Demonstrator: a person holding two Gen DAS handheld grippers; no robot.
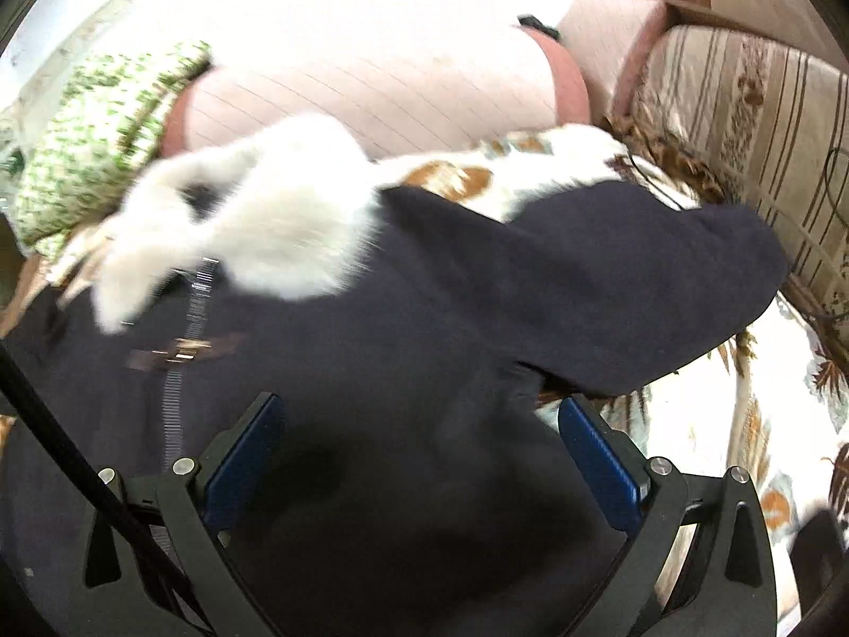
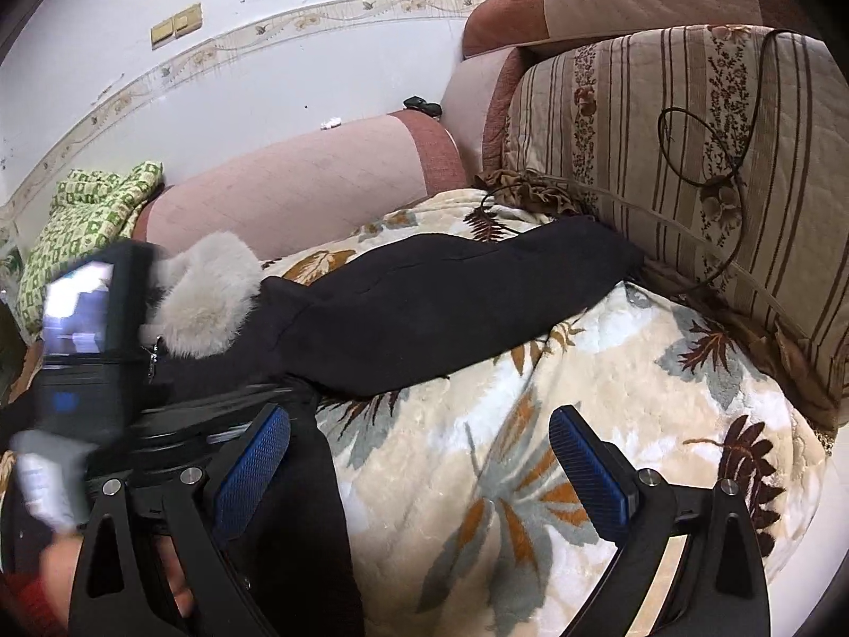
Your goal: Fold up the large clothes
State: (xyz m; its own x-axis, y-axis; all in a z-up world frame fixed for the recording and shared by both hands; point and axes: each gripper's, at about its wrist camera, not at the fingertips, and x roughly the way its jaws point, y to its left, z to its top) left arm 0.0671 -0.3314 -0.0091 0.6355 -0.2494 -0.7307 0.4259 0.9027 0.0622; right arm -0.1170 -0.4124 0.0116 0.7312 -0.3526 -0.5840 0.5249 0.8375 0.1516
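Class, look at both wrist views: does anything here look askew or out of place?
Yes. The dark coat lies unfolded on the leaf-print blanket, one sleeve stretched sideways toward the striped cushion. A loose dark cord is draped across that cushion.

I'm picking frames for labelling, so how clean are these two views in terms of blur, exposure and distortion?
Left wrist view: the wall at the top is blown out to white, the white fur collar and zipper are motion-smeared, and the dark coat shows little detail. Right wrist view: evenly exposed, leaf-print blanket sharp, only the left gripper's body at the left edge smeared. Both have fisheye bending and dark corners.
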